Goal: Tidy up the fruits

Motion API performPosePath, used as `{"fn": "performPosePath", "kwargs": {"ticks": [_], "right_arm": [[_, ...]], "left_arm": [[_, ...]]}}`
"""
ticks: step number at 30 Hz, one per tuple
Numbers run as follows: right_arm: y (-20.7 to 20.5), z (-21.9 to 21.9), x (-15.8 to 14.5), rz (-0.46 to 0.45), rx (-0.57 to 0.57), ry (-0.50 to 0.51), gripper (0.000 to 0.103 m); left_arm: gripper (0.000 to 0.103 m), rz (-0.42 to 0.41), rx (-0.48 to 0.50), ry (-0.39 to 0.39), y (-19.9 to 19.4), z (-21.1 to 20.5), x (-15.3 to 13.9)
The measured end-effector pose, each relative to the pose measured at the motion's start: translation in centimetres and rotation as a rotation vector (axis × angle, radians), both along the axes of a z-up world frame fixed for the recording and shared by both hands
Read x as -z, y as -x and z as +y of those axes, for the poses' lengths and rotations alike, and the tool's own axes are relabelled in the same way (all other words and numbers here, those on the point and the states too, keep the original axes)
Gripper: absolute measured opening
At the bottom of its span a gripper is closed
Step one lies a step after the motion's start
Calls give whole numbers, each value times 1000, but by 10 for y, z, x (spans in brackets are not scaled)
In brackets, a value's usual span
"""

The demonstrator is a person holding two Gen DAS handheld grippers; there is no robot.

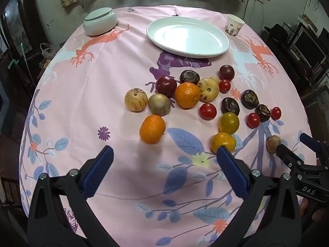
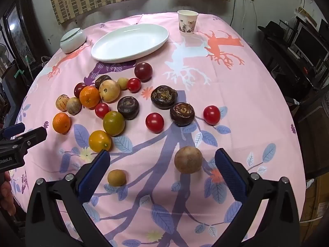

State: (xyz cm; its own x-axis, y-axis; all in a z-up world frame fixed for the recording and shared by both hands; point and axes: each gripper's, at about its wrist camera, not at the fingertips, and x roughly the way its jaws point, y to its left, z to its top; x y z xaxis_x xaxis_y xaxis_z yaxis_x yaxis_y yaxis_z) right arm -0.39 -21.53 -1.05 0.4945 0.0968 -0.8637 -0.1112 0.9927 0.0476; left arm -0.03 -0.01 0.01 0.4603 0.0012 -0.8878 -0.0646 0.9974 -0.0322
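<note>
Hovering spread wide and empty, the left tongs and right tongs frame loose fruit, the bare plate waiting far beyond them, probably its destination.

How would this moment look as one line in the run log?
left gripper: jaws open, empty | right gripper: jaws open, empty | plate: empty | fruits: on tablecloth

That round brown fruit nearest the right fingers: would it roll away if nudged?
Probably. The brown fruit looks nearly spherical and sits free on smooth cloth, so a nudge would likely send it rolling. Its skin looks dry and matte, so the open right gripper should hold it.
</note>
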Motion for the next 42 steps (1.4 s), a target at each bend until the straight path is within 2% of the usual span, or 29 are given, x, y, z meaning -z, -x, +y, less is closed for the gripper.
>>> {"fn": "performPosePath", "kwargs": {"ticks": [5, 42], "right_arm": [[-1, -2, 3, 10, 2, -9, 102], [-6, -4, 10, 29, 11, -16, 102]], "left_arm": [[101, 7, 1, 18, 2, 1, 0], [101, 61, -20, 13, -6, 4, 14]]}}
